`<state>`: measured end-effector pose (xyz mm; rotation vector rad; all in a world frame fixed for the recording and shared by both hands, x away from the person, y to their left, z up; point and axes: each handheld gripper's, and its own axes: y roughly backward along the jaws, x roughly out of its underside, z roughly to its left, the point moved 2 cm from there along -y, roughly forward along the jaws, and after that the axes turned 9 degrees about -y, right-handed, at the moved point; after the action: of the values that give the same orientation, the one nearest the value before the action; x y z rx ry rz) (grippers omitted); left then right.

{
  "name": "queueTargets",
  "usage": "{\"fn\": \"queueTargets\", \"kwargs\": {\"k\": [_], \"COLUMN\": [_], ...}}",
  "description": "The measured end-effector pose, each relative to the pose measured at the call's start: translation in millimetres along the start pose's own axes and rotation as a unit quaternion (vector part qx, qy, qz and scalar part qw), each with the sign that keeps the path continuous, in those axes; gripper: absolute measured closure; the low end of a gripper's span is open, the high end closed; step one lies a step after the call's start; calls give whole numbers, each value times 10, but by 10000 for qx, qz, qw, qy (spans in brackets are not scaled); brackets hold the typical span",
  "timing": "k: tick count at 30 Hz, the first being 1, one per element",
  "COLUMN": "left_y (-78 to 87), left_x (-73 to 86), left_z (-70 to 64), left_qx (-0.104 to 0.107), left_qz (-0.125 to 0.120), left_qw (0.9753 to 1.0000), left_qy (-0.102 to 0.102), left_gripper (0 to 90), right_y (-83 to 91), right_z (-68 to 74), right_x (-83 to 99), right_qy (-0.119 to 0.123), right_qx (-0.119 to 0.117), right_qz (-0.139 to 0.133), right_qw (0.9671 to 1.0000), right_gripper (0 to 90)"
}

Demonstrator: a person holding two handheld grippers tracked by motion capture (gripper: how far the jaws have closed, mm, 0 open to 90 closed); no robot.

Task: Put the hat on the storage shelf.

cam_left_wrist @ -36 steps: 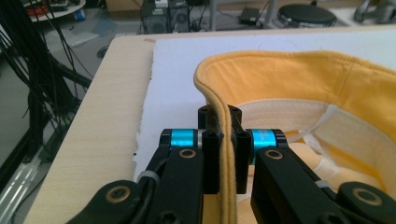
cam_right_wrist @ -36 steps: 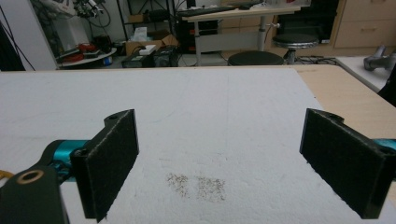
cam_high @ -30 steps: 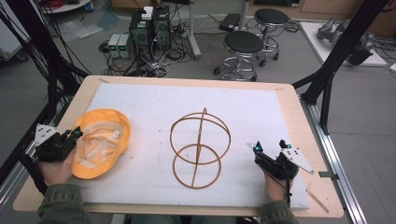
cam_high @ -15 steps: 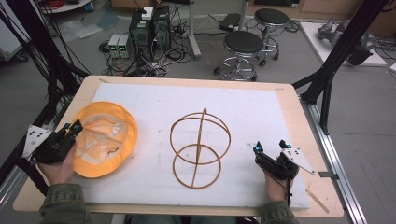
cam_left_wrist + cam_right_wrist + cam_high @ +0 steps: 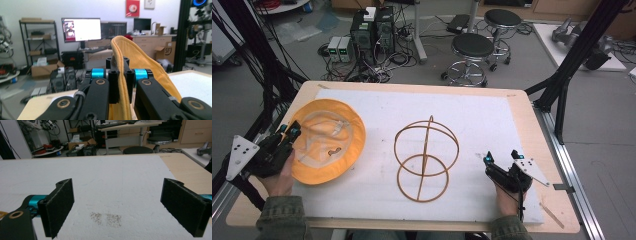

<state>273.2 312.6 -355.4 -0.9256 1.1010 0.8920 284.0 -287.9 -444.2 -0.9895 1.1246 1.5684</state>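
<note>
Hat (image 5: 324, 145): orange, brim up, crown down on the white mat (image 5: 472, 120), left side of desk (image 5: 532, 120).
Left claw (image 5: 291, 132): closed on the hat's brim edge; fabric pinched between both jaws.
Right claw (image 5: 501, 157): jaws wide apart, holding nothing, low over mat at desk's right.
Wire frame (image 5: 426, 157): copper-coloured rings, standing mid-desk, between the claws, untouched.

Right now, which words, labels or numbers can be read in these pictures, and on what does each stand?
"SF", on the cardboard box; probably, as the print is soft.
Page text on the monitor: too blurred to read.
White emblem on the red poster: not readable.
No text on the orange hat.
</note>
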Motion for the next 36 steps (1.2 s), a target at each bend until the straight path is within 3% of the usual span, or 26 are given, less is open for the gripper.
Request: {"fn": "queueTargets", "kwargs": {"k": [9,17,21,31,36], "left_y": [-100,-284,-375,-624,-721], "left_x": [-160,-369,-484,-706,-788], "left_z": [-94,-166,-210,-362,-399], "left_qx": [13,83,174,280,328], "left_qz": [-214,-375,-523,-665,-704], "left_qw": [9997,9989,9982,9964,9962], "left_qy": [-126,-267,-232,-437,-406], "left_gripper": [871,870,870,870,869], "right_y": [9,20,30,41,46], "right_z": [2,-8,10,11,3], "right_x": [-2,-11,-7,-6,-6], "right_qy": [-24,-69,-50,-63,-93], "right_qx": [10,-2,-37,-45,-33], "right_qz": [-2,-96,-114,-134,-120], "right_qw": [10000,9999,9999,9999,9999], "right_gripper": [105,105,105,105,105]}}
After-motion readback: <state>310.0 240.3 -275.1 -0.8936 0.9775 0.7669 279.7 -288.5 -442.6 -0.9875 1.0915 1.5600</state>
